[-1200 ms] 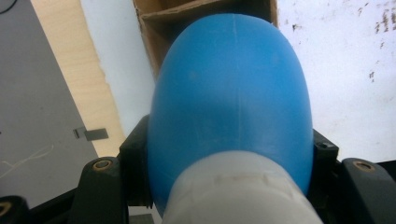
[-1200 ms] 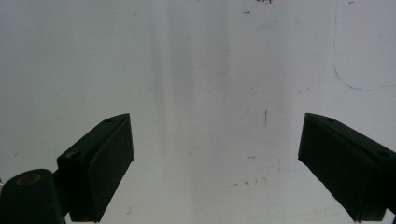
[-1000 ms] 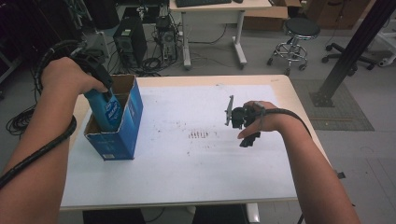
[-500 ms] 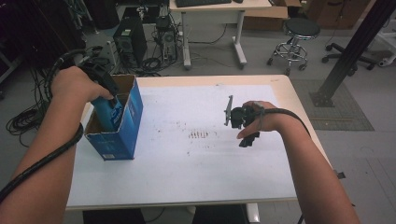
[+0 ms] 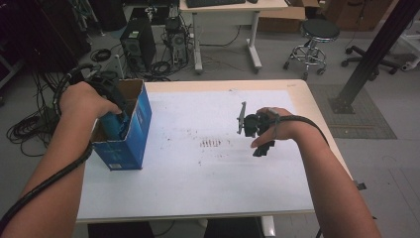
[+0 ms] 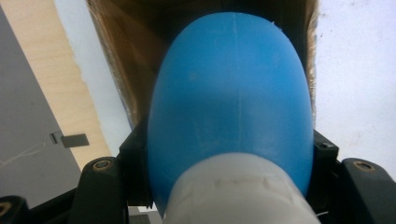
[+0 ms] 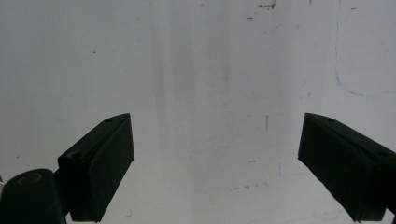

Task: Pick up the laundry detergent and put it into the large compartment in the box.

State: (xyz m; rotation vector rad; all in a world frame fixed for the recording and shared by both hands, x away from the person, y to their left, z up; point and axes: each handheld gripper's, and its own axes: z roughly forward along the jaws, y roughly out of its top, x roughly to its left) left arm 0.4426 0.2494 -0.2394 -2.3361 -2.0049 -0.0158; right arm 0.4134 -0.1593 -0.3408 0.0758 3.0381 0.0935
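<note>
— What do we have in our left gripper [image 5: 118, 119]?

— A blue bottle [image 6: 233, 98] with a white cap [image 6: 238, 191]. Our fingers [image 6: 135, 163] pinch it from both sides, just above the cap, with the rounded blue body pointing away from us.

— And where is the bottle?

— Partly down inside the open blue box [image 5: 130, 130], which stands at the left edge of the bench [image 5: 198, 183], near the far left corner. From above we see our left hand [image 5: 86, 99] over the box's open top, with a bit of the blue bottle showing under it. Along the gripper we look past the bottle at the brown inner walls of the box.

— Does the bottle touch the bottom of the box?

— We cannot tell; the bottle itself hides it.

— What about our right gripper [image 5: 251, 125]?

— It hangs above the right half of the bench, well apart from the box. Its fingers [image 7: 100, 163] are spread wide with nothing between them, and they point at the bare white top, which has a few small dark specks and a thin blue pen line.
</note>
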